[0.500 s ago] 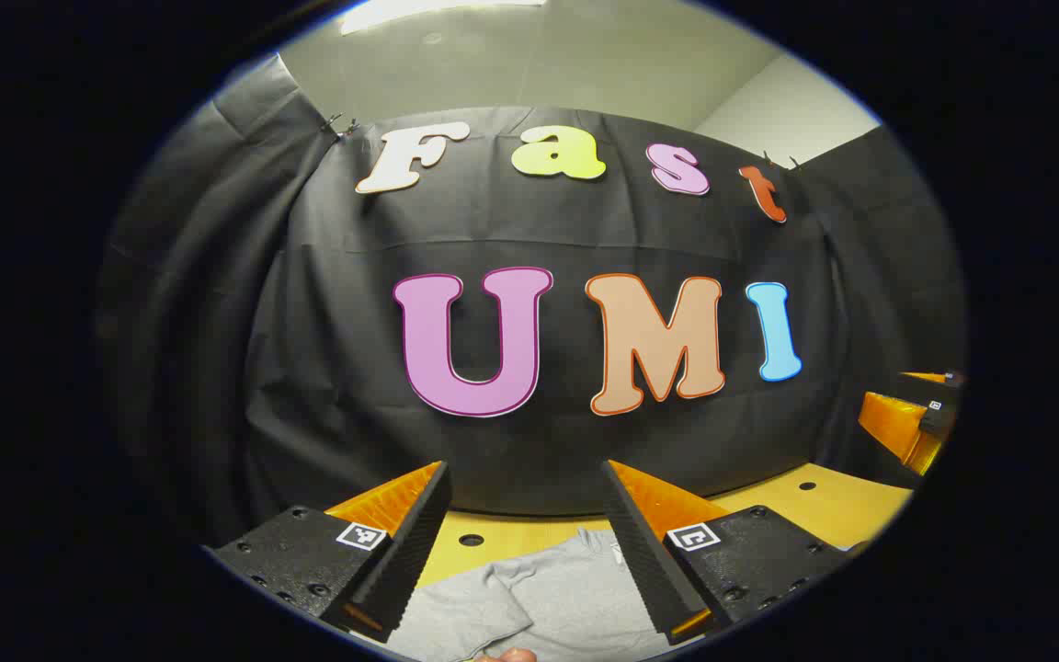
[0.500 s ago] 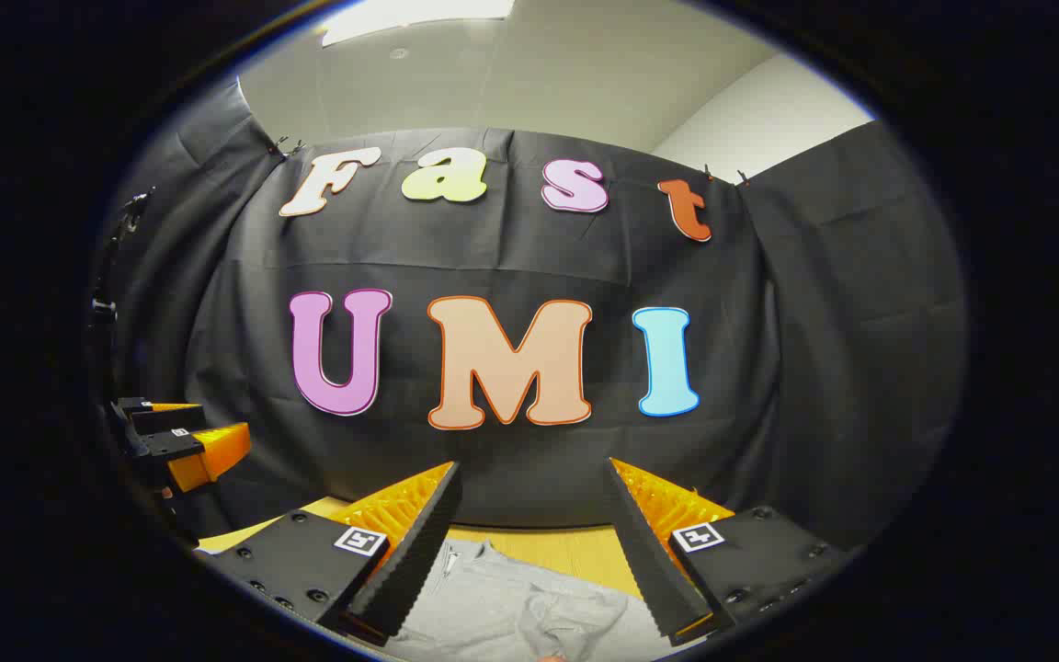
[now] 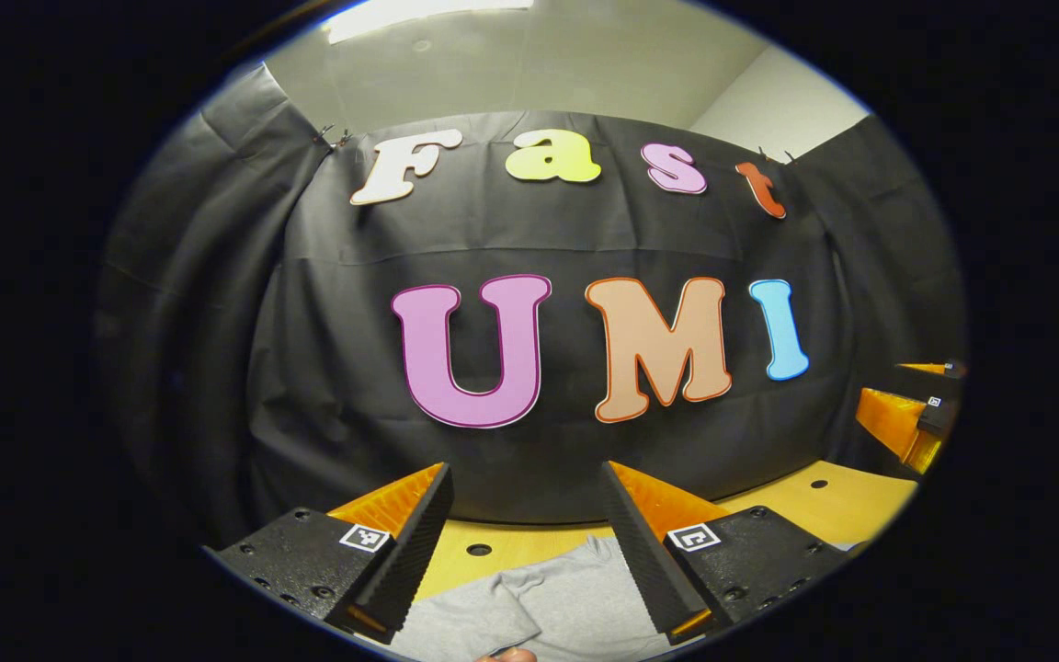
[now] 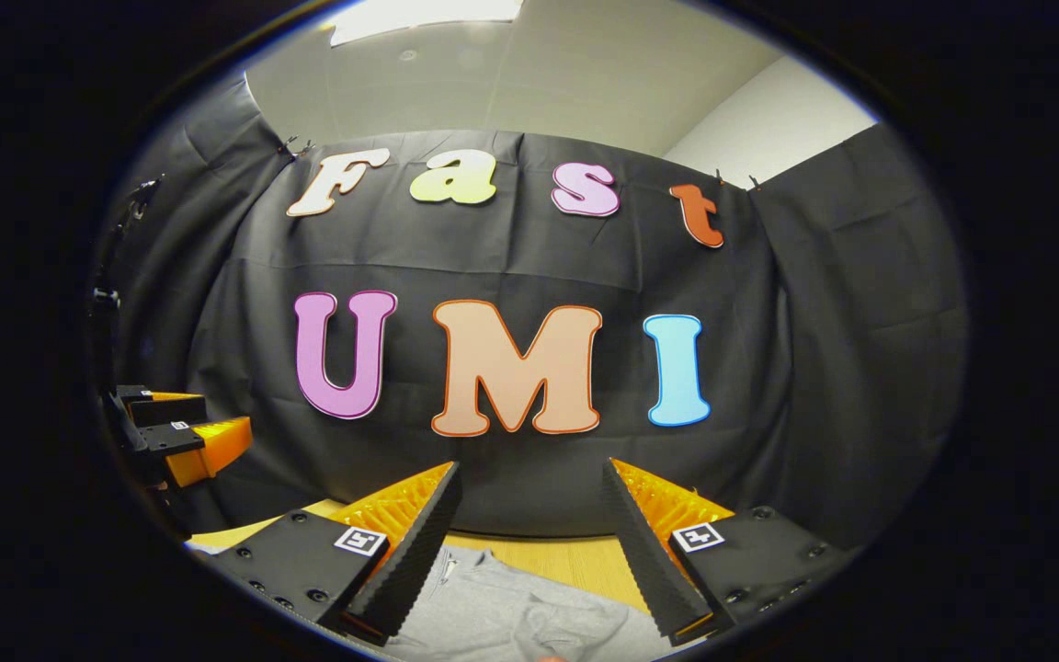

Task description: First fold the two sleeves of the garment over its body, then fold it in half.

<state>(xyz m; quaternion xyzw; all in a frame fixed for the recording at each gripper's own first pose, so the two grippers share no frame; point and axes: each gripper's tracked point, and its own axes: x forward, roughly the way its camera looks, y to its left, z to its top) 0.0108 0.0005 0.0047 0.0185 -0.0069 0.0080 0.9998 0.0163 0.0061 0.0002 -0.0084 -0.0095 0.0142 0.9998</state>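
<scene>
Here, with the left gripper [image 3: 525, 538] and right gripper [image 4: 529, 538] both spread wide and holding nothing above the grey garment [image 3: 548, 607] on the table [image 3: 824, 506], descend and pinch one sleeve cuff squarely.

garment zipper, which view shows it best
The right gripper view: the zipper runs down the grey garment near the collar, beside that hand-held gripper's left finger. The left gripper view shows the garment with a fold, but no zipper can be made out.
</scene>
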